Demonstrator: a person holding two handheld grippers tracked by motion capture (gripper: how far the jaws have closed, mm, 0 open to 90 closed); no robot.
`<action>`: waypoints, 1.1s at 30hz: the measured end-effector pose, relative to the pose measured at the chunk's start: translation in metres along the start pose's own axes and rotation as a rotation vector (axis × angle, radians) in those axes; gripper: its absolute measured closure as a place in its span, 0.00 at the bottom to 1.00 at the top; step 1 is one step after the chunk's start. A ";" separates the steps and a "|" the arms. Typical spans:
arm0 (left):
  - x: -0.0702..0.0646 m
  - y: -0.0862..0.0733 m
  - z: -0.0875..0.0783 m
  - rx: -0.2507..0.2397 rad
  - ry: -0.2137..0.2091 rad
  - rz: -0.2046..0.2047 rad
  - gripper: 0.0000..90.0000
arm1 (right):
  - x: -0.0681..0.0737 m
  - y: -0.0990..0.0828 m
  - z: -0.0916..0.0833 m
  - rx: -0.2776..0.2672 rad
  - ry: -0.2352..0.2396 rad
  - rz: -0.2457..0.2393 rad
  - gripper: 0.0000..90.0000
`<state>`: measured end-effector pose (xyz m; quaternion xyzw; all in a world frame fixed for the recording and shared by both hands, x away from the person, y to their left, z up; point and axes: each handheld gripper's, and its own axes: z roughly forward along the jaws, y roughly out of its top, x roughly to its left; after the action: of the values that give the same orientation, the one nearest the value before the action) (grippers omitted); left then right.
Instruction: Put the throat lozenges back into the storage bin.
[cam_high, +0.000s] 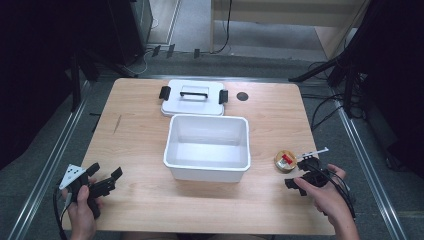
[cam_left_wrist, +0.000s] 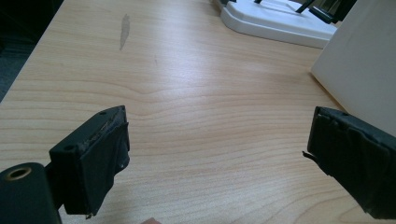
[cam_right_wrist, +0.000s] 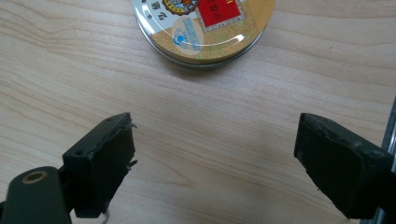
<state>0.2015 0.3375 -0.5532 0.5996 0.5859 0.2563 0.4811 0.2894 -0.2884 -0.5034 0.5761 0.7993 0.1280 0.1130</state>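
Note:
A small round gold tin (cam_high: 285, 161) with a red label lies on the wooden table (cam_high: 140, 150), right of a white open bin (cam_high: 207, 174). My right gripper (cam_high: 296, 173) sits just short of the tin, open, with bare wood between its jaws. In the right gripper view the tin (cam_right_wrist: 204, 28) lies ahead of the open gripper (cam_right_wrist: 215, 133), apart from both jaws. My left gripper (cam_high: 106, 171) rests open near the front left of the table. In the left gripper view that gripper (cam_left_wrist: 219, 133) holds nothing, and the bin's wall (cam_left_wrist: 364, 70) stands at the right.
The bin's white lid (cam_high: 193, 98), with a handle and black side clips, lies flat behind the bin and appears as the lid (cam_left_wrist: 280, 21) in the left gripper view. A dark round spot (cam_high: 242, 96) marks the table's back right. Stands and cables ring the table.

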 end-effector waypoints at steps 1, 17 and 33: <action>0.000 0.000 0.000 0.000 0.000 0.000 0.07 | 0.001 0.004 0.000 0.024 -0.003 -0.007 0.13; 0.000 0.000 0.000 0.001 -0.002 -0.004 0.07 | 0.005 0.052 0.015 0.201 0.009 0.081 0.09; 0.000 0.000 0.000 0.003 -0.001 -0.006 0.07 | 0.012 0.084 0.034 0.219 -0.012 0.157 0.17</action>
<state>0.2020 0.3377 -0.5534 0.5987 0.5877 0.2536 0.4815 0.3714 -0.2494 -0.5078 0.6466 0.7602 0.0453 0.0437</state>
